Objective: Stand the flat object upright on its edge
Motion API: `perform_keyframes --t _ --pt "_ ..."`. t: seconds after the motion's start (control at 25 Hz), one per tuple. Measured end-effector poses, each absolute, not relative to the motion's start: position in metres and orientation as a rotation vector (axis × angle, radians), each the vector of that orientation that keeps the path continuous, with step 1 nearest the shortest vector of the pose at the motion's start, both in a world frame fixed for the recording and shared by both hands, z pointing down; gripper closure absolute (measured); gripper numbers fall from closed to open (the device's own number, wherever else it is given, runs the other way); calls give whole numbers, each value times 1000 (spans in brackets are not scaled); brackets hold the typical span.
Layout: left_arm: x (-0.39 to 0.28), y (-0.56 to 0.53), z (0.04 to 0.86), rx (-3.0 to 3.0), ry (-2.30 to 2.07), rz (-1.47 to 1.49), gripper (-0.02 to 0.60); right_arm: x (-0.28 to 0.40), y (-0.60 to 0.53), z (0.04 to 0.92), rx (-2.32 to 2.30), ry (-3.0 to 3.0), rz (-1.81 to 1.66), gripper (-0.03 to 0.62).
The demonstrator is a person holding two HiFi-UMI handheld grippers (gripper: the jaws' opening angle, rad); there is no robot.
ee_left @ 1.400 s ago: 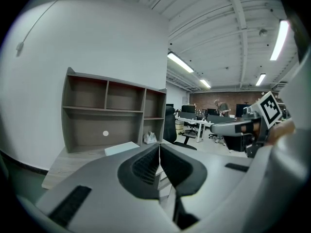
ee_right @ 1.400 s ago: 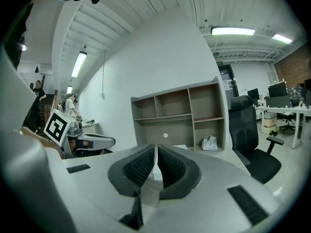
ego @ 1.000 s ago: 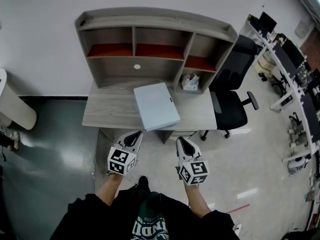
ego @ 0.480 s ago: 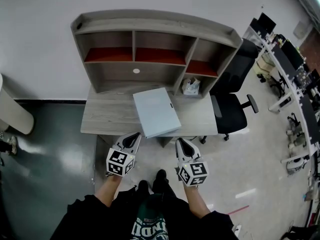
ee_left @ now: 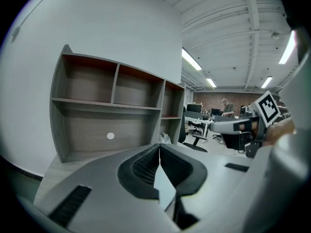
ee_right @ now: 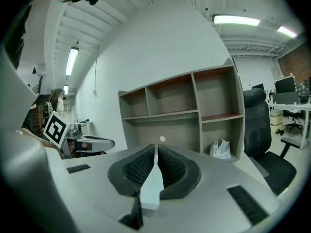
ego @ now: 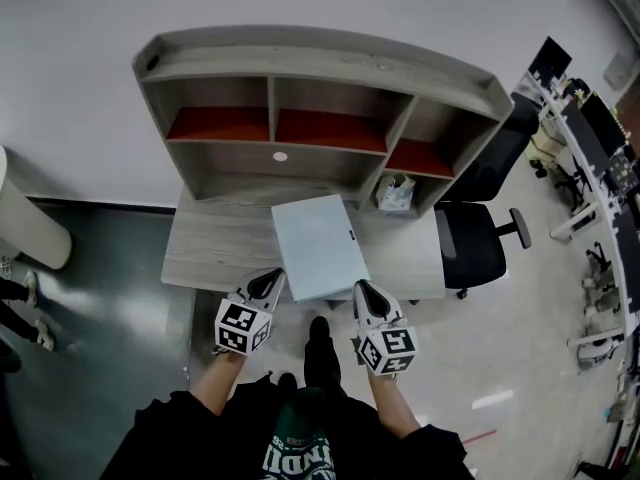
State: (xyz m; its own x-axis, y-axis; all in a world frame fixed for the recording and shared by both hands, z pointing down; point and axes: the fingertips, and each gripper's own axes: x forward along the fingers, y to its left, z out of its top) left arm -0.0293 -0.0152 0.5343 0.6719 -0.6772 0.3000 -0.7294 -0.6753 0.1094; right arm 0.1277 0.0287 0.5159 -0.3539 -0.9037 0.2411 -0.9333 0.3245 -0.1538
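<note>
Pale flat board [ego: 318, 246] is laid flat on desk [ego: 215, 248] | left gripper [ego: 270, 282] and right gripper [ego: 361, 289] are held at its near edge, possibly touching | both jaws pressed together, nothing gripped

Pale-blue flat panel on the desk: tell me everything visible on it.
The flat panel is a thin, pale-blue rectangle, smooth and matte, with a small dark mark on its right edge. It lies roughly flat on the grey wood desk, slightly skewed, its near edge overhanging the front. The left gripper and right gripper are each shut on a near corner.
</note>
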Motion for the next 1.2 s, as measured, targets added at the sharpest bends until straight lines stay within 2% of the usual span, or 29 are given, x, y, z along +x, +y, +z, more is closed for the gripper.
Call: perform_keyframes --t 0.6,1.2 --pt "1 -134 541 2562 -1257 370 566 161 -120 522 1550 -2539 448 555" --pt "12 -193 560 2448 -1367 409 566 168 -193 545 1380 -2603 512 555"
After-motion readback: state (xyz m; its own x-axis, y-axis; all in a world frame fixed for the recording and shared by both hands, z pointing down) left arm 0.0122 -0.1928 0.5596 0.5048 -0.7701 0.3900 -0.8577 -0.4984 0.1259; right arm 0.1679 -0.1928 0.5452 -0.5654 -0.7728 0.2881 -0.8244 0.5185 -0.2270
